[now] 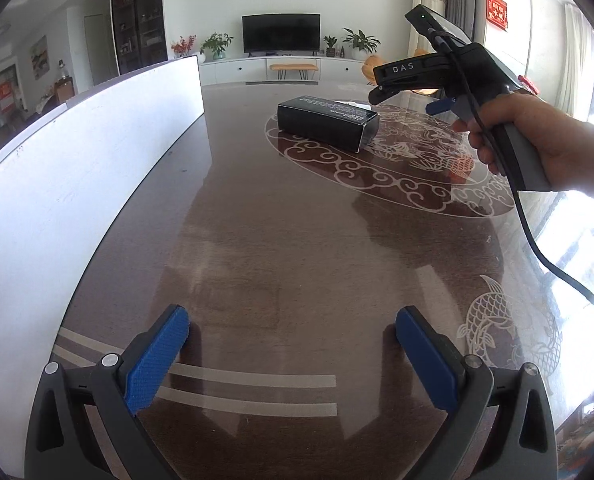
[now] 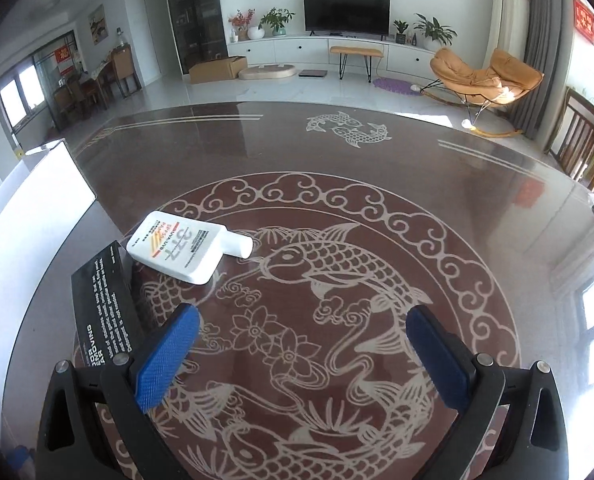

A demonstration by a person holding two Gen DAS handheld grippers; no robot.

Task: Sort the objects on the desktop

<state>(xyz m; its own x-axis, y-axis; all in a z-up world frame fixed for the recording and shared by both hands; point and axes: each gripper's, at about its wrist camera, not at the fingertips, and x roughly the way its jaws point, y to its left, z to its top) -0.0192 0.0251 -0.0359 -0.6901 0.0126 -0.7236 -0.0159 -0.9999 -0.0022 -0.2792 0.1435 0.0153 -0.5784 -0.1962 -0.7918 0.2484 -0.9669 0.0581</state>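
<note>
Glossy dark brown tabletop [image 1: 281, 240] with pale fish inlay fills the left wrist view; one black rectangular carton [image 1: 328, 122] lies far ahead, beside a white upright panel [image 1: 77, 184]. Left gripper [image 1: 292, 356] gapes wide, empty.

Right wrist view: right gripper [image 2: 301, 354] likewise spread, empty; one white flat sunscreen bottle [image 2: 185, 251] lies beside the same carton [image 2: 105, 300].

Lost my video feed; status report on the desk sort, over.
Left gripper open, empty. Right gripper open, empty. White bottle lying flat beside black box, untouched. Nothing in the way.
</note>
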